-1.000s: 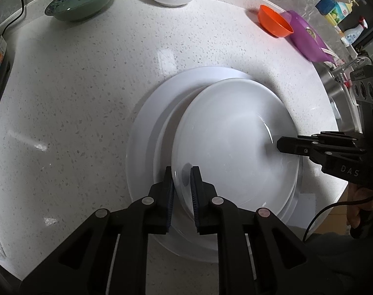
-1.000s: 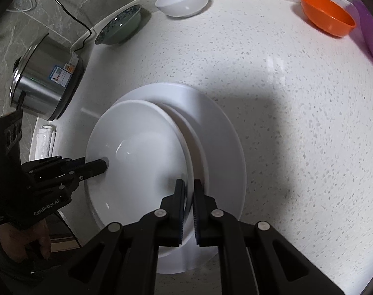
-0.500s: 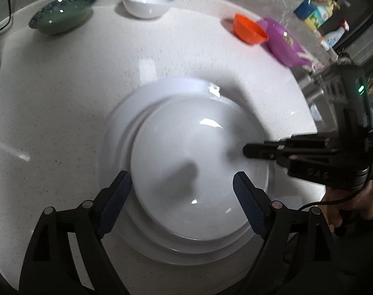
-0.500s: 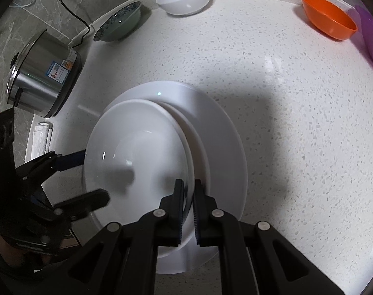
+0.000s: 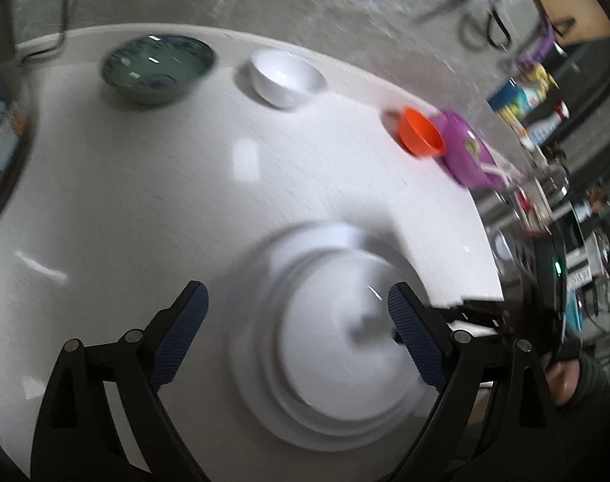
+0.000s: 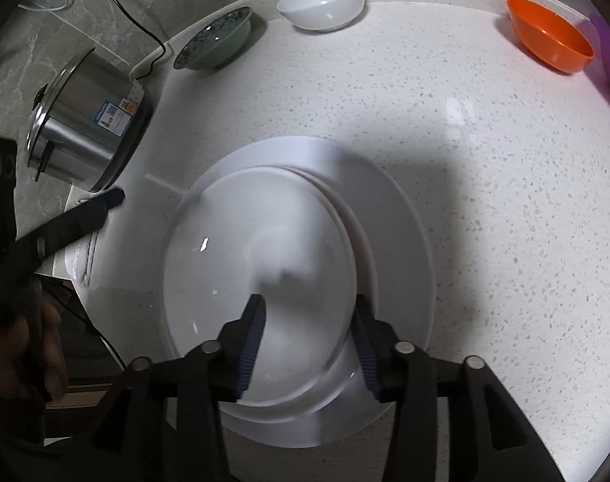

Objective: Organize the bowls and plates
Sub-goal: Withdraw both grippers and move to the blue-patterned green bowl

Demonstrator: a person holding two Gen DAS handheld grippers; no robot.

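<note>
The shallow white ceramic plate (image 6: 260,277) lies nested on the larger white plate (image 6: 401,241) at lower centre of the speckled white counter (image 6: 486,160), both the left gripper (image 5: 297,333) and right gripper (image 6: 309,341) having just opened, released, since stacking appears complete.

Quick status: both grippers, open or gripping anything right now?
Left gripper: open wide, jaws just opening, nothing held, above the stacked white plates.
Right gripper: open, jaws just opening; top plate rim between them, no longer pinched.
</note>
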